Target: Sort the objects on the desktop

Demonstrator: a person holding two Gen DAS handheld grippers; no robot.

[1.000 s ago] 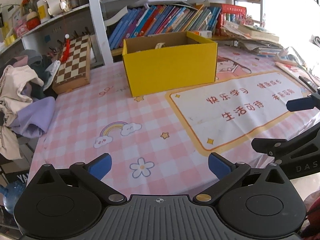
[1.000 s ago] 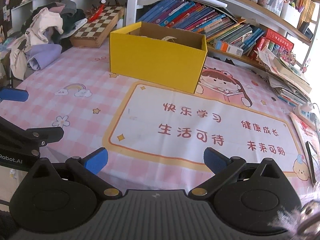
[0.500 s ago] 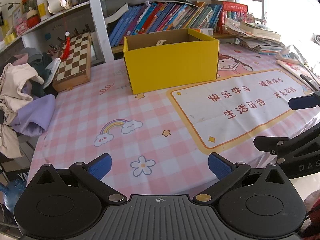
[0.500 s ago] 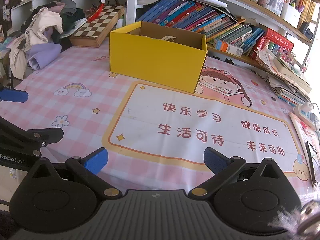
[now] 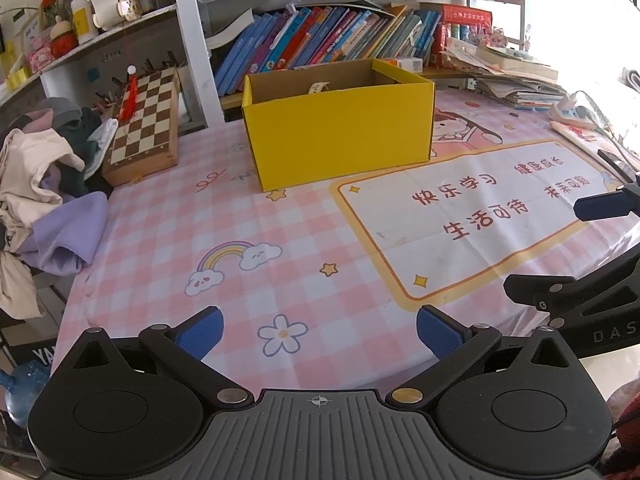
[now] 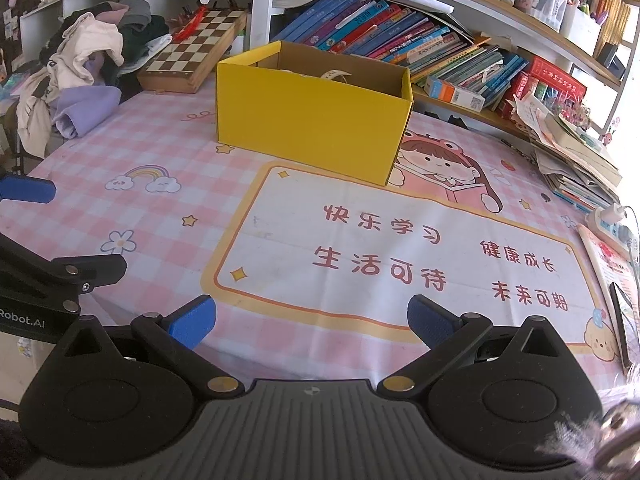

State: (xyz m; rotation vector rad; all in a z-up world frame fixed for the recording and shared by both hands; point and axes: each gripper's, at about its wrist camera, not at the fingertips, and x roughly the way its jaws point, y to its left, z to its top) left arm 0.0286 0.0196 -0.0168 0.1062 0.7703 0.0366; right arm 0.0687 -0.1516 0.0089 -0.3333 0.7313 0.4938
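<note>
A yellow cardboard box [image 5: 340, 136] [image 6: 312, 128] stands open-topped at the back of the pink checked tablecloth [image 5: 248, 240]; a pale curled strip [image 5: 319, 87] [image 6: 335, 75] shows inside it. My left gripper [image 5: 319, 330] hovers open over the table's near edge, nothing between its blue pads. My right gripper [image 6: 311, 322] is open too and holds nothing, over the white printed panel [image 6: 400, 248]. Each gripper shows at the side of the other's view. The rest of the box's inside is hidden by its walls.
A folded chessboard [image 5: 144, 120] lies left of the box. A pile of clothes [image 5: 44, 184] crowds the table's left edge. Shelves of books [image 5: 320, 40] run behind. Stacked papers [image 6: 576, 160] and a power strip [image 6: 612, 224] sit at the right.
The box sits slightly lower and nearer in the left wrist view than a second ago; the left gripper has shifted a little. Both grippers stay open.
</note>
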